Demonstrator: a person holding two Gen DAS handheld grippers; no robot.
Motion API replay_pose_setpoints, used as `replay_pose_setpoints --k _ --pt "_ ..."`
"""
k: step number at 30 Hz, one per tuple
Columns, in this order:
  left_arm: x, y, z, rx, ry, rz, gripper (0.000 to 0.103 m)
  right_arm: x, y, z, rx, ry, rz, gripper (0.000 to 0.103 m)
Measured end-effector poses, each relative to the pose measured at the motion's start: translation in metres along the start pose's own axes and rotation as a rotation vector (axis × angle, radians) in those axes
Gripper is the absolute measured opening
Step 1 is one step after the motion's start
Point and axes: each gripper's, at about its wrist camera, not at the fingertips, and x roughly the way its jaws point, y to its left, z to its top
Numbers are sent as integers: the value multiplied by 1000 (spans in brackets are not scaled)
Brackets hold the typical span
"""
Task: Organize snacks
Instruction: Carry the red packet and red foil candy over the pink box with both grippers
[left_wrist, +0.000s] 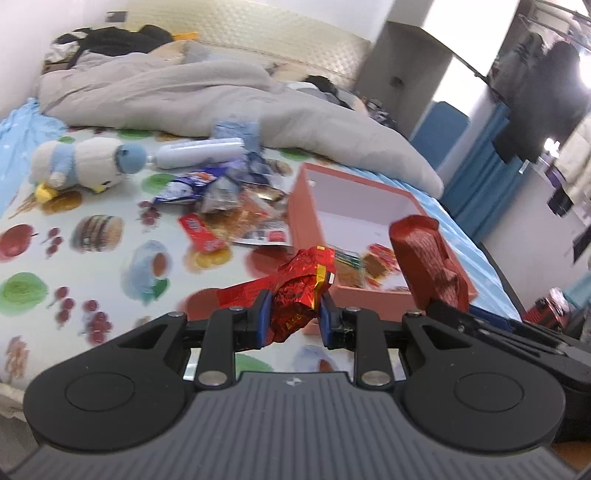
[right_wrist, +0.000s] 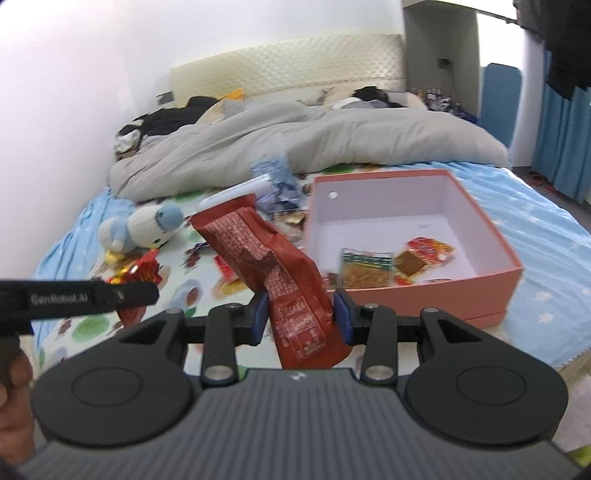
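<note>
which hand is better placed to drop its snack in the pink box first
Right, probably. The right gripper, clamped on the dark red packet, faces the pink box almost head on. The left gripper, gripping the crinkled red foil snack, sits beside the box's near left corner.

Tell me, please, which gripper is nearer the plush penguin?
Left. The left gripper sits on the plush penguin's side; the right gripper is beside the pink box.

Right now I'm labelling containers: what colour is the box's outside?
Salmon pink outside, white inside: the box shows best in the right wrist view.
</note>
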Motion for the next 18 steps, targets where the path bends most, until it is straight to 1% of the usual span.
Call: replay_pose_setpoints --k 3,6,12,16,18 --pt "10 -16 2 16 8 -36 30 0 -14 1 28 -1 -22 41" --pt "24 -30 7 19 32 -98 30 -1 -30 1 49 -1 -42 41" --pt "57 -55 17 57 78 -136 30 6 -61 5 95 19 -90 41" --pt "92 -73 32 86 104 -163 31 24 -80 13 124 19 -98 41" --pt "112 -81 42 107 117 -165 31 37 -89 20 129 19 -104 41"
